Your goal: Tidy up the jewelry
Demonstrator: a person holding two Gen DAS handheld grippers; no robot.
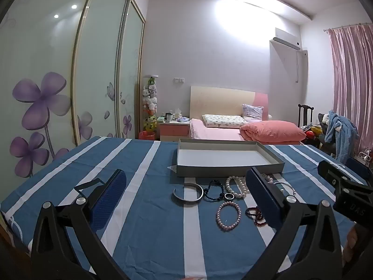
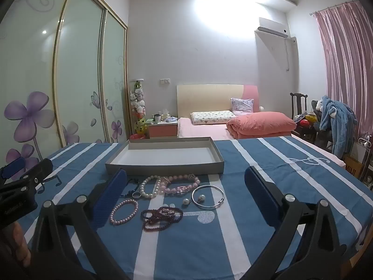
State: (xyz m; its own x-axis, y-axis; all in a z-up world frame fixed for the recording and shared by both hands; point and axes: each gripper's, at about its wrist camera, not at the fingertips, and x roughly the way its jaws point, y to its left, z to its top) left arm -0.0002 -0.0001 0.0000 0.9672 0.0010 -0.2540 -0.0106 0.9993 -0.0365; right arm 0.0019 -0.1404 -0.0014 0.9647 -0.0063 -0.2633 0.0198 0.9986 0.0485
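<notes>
Several pieces of jewelry lie on the blue striped tablecloth [image 1: 149, 210] in front of an empty grey tray [image 1: 184, 171] [image 2: 163, 166]. Among them are a silver cuff [image 1: 188, 192], a dark bead bracelet [image 1: 213, 190], a small ring [image 1: 229, 196], a white pearl strand [image 1: 235, 186] [image 2: 150, 186], a pink pearl bracelet [image 1: 228, 215] [image 2: 123, 211], dark red beads [image 1: 255, 214] [image 2: 162, 217], a pink bead bracelet [image 2: 183, 183], a silver bangle [image 2: 208, 197] and two pearl earrings [image 2: 193, 199]. My left gripper [image 1: 186, 200] and right gripper [image 2: 186, 196] hover open above the pile, holding nothing.
The right gripper's body [image 1: 345, 193] shows at the right of the left wrist view, the left one [image 2: 21, 182] at the left of the right wrist view. Behind the table are a bed [image 1: 233, 126], a nightstand [image 1: 174, 128], a wardrobe [image 1: 58, 81] and a chair with clothes [image 1: 335, 128].
</notes>
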